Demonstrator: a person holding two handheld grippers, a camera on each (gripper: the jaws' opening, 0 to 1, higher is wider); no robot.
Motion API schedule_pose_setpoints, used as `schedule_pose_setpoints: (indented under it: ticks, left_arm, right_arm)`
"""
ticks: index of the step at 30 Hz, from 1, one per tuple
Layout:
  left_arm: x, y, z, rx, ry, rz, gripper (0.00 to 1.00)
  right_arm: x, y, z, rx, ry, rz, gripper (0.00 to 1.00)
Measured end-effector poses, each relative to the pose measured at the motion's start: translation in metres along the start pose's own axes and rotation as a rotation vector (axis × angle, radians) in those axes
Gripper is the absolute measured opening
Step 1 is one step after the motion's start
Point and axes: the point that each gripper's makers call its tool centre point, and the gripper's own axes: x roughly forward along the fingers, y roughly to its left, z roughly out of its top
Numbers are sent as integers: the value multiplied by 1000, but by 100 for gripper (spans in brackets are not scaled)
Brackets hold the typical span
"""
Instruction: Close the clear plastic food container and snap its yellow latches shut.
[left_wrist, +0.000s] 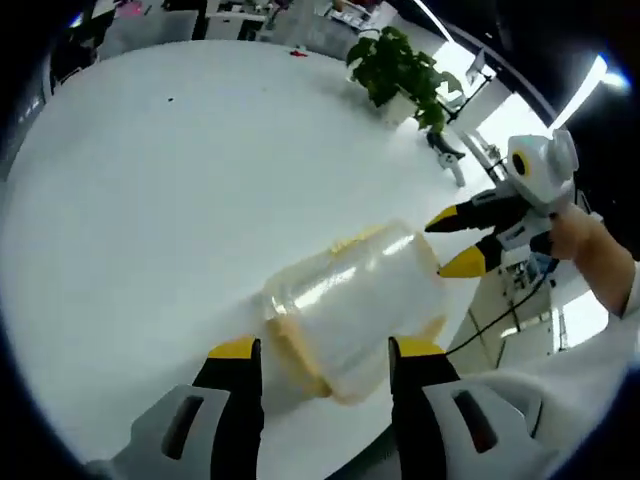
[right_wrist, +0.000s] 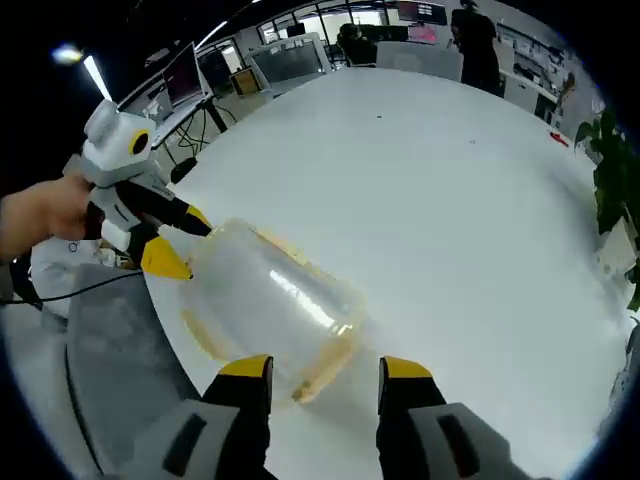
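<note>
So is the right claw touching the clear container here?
Cannot tell. In the left gripper view the right claw sits against the container's far end with no clear gap, but the clear plastic hides any contact. Its jaws stand parted.

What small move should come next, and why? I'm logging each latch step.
Probably ease both open hand-held grippers, left and right, inward onto the clear container, one at each end. It lies on the white table near the edge, and neither grips it yet.
</note>
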Motion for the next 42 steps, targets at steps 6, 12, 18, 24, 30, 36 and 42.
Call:
schedule_pose_setpoints:
  ticks: [6, 12, 18, 24, 30, 36, 42]
  left_arm:
    - [5, -2, -4, -15, -11, 10, 47]
    - [8, -1, -2, -9, -24, 32, 42]
    - [9, -1, -2, -30, -17, 37, 41]
    - [13, -3, 0, -59, -18, 59, 39]
    - [17, -7, -1, -62, 4, 95, 40]
    - [16, -6, 0, -57, 13, 85, 40]
    - [16, -5, 2, -31, -6, 41, 43]
  right_arm:
    - [10, 7, 0, 54, -7, 8, 42]
    - [13, 14, 1, 76, 22, 14, 42]
    - [14, 15, 1, 89, 35, -15, 42]
    - [18, 17, 4, 141, 60, -44, 42]
    - [21, 18, 4, 146, 63, -70, 44]
    - [23, 17, -2, 175, 47, -60, 44]
    - [22, 18, 1, 176, 33, -55, 46]
